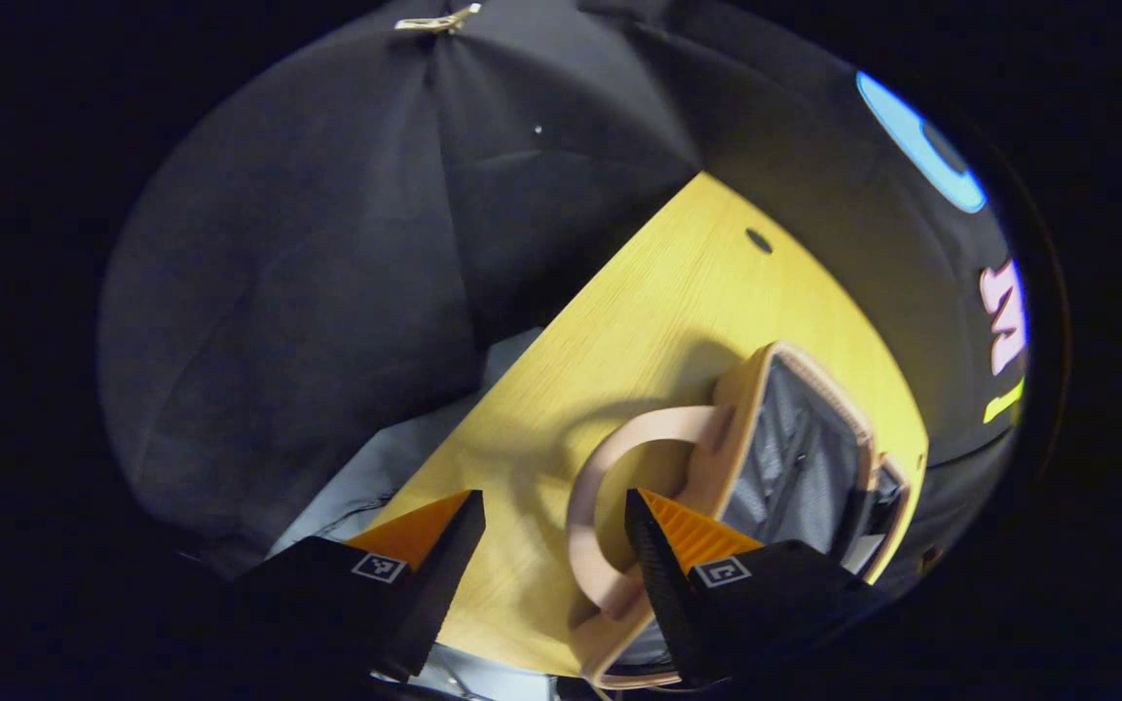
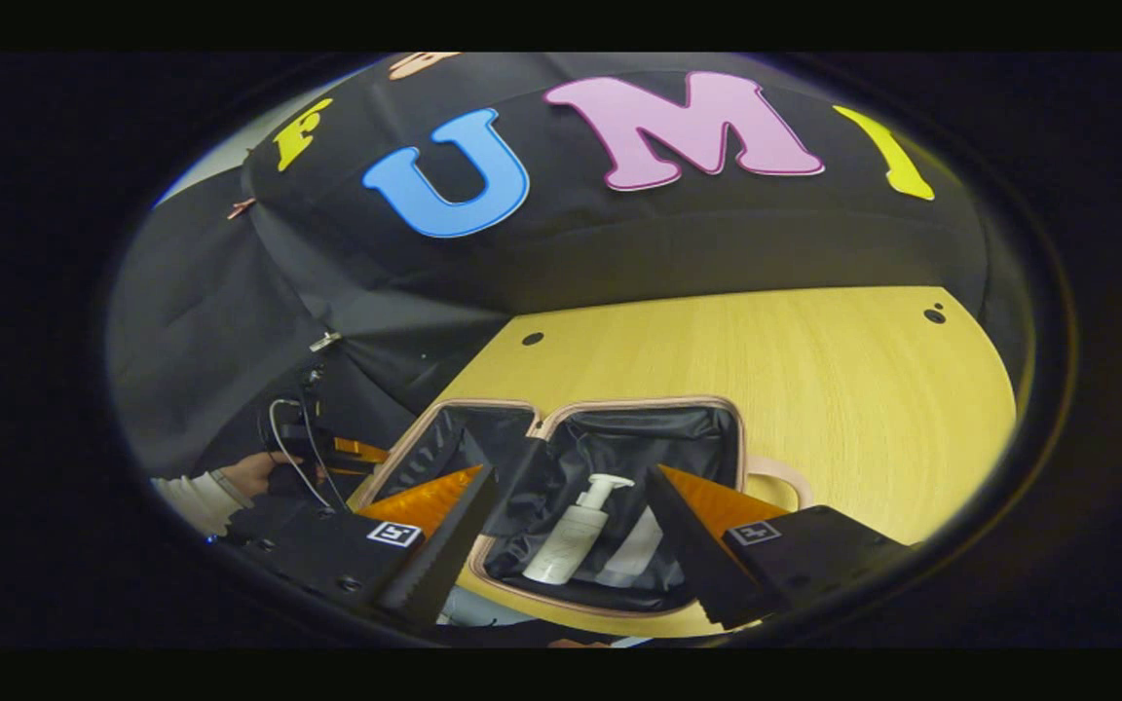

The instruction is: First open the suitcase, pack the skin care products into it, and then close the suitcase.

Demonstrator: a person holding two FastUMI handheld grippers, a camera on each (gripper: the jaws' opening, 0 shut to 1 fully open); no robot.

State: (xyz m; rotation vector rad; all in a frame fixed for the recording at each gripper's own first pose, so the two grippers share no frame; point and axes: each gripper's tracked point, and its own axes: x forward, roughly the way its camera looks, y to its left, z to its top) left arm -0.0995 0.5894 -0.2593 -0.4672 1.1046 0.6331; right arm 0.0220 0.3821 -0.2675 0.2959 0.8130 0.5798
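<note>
The small pink suitcase (image 2: 639, 401) lies open on the wooden table, showing its dark lining. In its right half lie a white pump bottle (image 2: 569, 537) and, beside it, a second white bottle (image 2: 637, 551). My right gripper (image 2: 571, 477) hangs open just above them, holding nothing. In the left gripper view the suitcase (image 1: 751, 389) shows its grey-lined lid, tilted up. Its looped pink handle (image 1: 588, 506) lies between the spread fingers of my left gripper (image 1: 553, 501), which is open. The left gripper (image 2: 352, 451) also appears at the suitcase's left edge, held by a hand (image 2: 251, 474).
The yellow wooden table (image 2: 814, 370) stretches bare behind and to the right of the suitcase, with small round holes (image 2: 933, 314) near its back corners. Black cloth walls close the booth on all sides. A pale sleeve (image 2: 186, 497) shows at the left.
</note>
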